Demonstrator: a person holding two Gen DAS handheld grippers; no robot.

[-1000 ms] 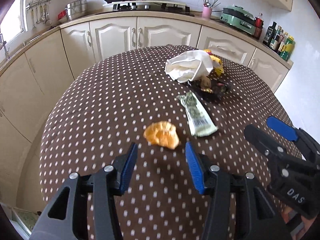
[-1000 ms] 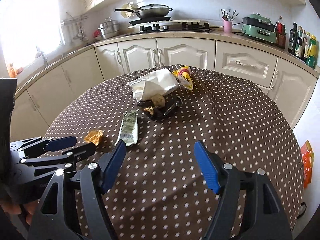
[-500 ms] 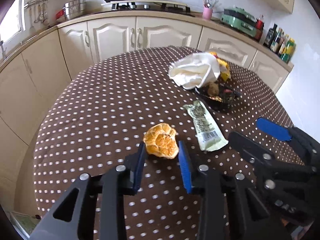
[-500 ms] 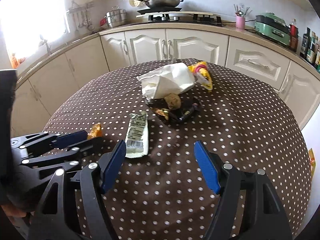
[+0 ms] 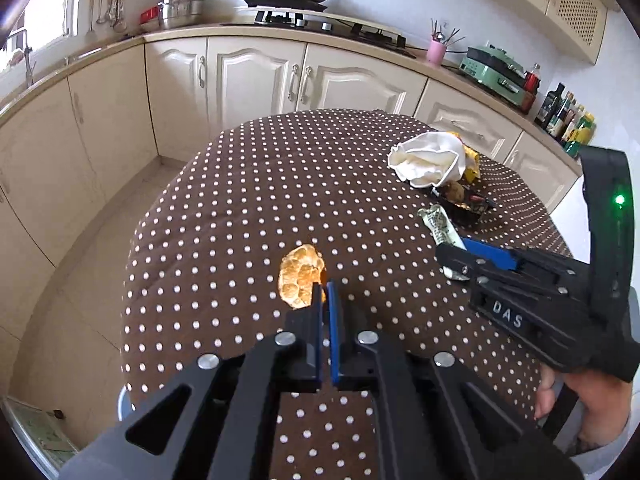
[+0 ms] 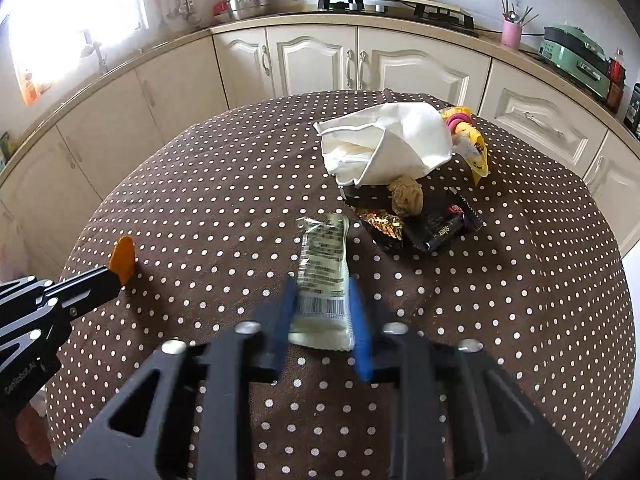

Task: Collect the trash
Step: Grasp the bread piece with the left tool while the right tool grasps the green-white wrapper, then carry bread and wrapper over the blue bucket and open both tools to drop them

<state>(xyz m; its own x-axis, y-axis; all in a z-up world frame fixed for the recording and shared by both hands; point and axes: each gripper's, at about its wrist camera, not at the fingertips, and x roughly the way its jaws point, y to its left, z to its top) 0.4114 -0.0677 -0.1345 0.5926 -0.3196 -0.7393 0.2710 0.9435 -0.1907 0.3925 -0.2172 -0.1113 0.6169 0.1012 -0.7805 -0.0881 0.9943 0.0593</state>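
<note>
My left gripper [image 5: 325, 290] is shut on the edge of an orange peel [image 5: 300, 275], held upright just above the dotted tablecloth; the peel also shows in the right wrist view [image 6: 122, 259]. My right gripper [image 6: 322, 304] straddles the near end of a pale green snack wrapper [image 6: 325, 272] lying flat; its blue pads are blurred and close to the wrapper's sides. Further back lie a white crumpled paper bag [image 6: 384, 146], a black tray of scraps [image 6: 416, 220] and a yellow wrapper [image 6: 472, 144].
The round table [image 5: 240, 200] has a brown dotted cloth, and its edge drops off at the left and front. Cream kitchen cabinets [image 5: 248, 76] and a counter with a stove ring the back. The right gripper body [image 5: 540, 296] sits close to the right of my left one.
My left gripper closed on the orange peel and lifted its edge. My right gripper moved forward over the green wrapper and its jaws narrowed around it.
</note>
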